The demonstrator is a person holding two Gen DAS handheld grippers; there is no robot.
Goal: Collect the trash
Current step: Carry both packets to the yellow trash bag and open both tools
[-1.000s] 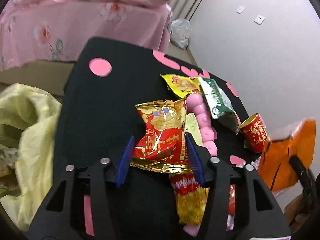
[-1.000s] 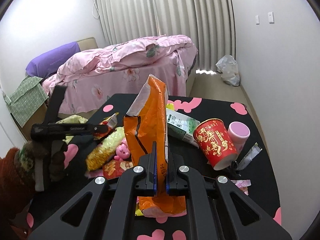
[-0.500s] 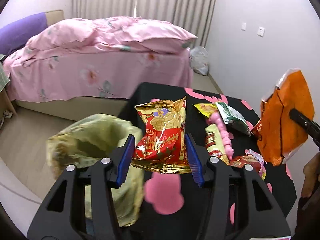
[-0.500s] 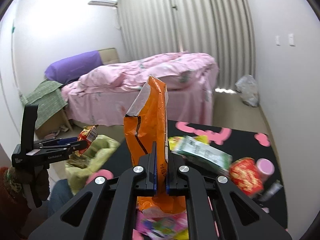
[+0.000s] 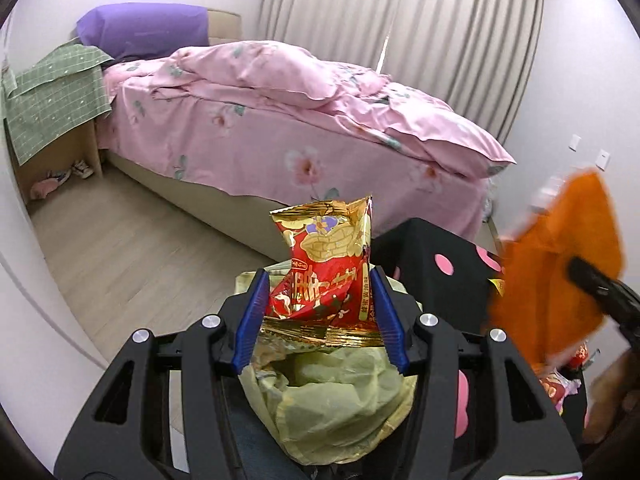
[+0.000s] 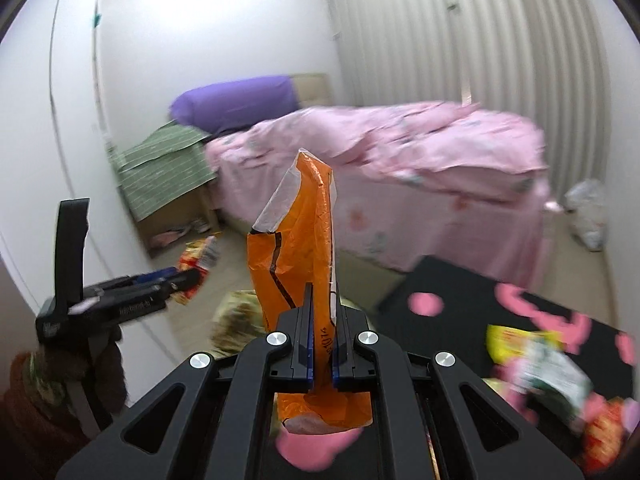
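My left gripper (image 5: pixel 320 312) is shut on a red and gold snack packet (image 5: pixel 326 272) and holds it right above the open yellow-green trash bag (image 5: pixel 332 400). My right gripper (image 6: pixel 322 336) is shut on an orange snack bag (image 6: pixel 298 248), held upright in the air. The orange bag also shows at the right of the left wrist view (image 5: pixel 560 272). The left gripper with its packet shows at the left of the right wrist view (image 6: pixel 160 284). The trash bag (image 6: pixel 236 316) lies just behind the orange bag there.
A black table with pink spots (image 6: pixel 480 308) holds more wrappers (image 6: pixel 548 368) at the right. A bed with pink covers (image 5: pixel 280 120) stands behind. A green cloth covers a wooden shelf (image 5: pixel 52 96) at the left. A white bag (image 6: pixel 588 212) sits by the curtain.
Both grippers lifted their packets off the table and swung left. The red packet now hangs over the trash bag and the orange bag follows towards it.
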